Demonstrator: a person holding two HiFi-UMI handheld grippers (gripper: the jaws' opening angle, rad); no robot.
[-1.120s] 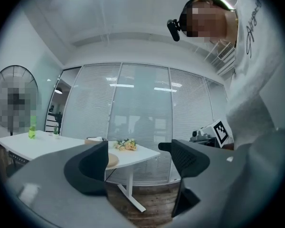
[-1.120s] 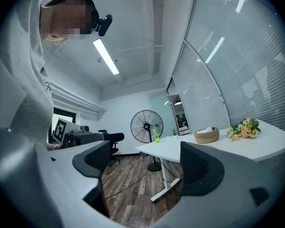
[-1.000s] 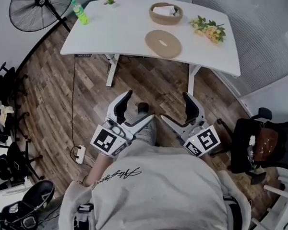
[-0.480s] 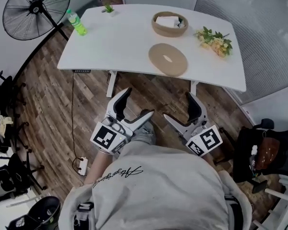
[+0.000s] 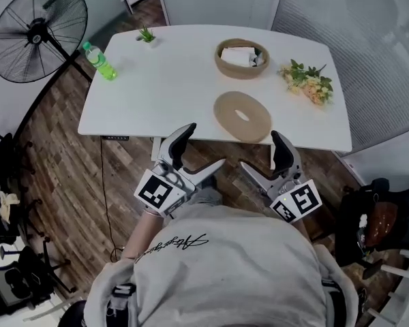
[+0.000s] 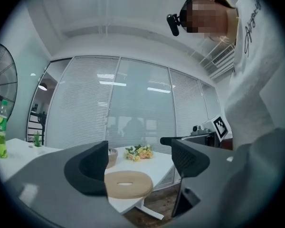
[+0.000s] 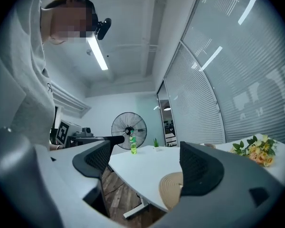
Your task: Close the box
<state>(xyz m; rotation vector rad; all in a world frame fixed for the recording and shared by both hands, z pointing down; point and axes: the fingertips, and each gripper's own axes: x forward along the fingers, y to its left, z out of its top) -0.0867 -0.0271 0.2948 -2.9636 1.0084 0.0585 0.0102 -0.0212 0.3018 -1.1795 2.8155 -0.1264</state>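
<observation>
A round woven box [image 5: 241, 57] with white items inside stands uncovered at the back of the white table [image 5: 157, 94]. Its flat woven lid [image 5: 243, 116] lies nearer the front edge, apart from the box. My left gripper [image 5: 201, 152] and right gripper [image 5: 264, 157] hover just short of that edge, both open and empty. In the left gripper view the lid [image 6: 128, 184] shows between the jaws of the left gripper [image 6: 140, 167], and the box [image 6: 112, 156] peeks out behind one jaw. In the right gripper view the lid [image 7: 171, 189] sits low, beside one jaw of the right gripper [image 7: 145, 167].
A green bottle [image 5: 99, 61] and a small plant [image 5: 147, 36] stand at the table's left back. A bunch of flowers [image 5: 307, 80] lies at its right. A standing fan [image 5: 34, 33] is left of the table, a dark chair [image 5: 375, 216] at the right.
The person has stepped toward the table, so both grippers have come from over the wooden floor up to its front edge. Both stay open.
</observation>
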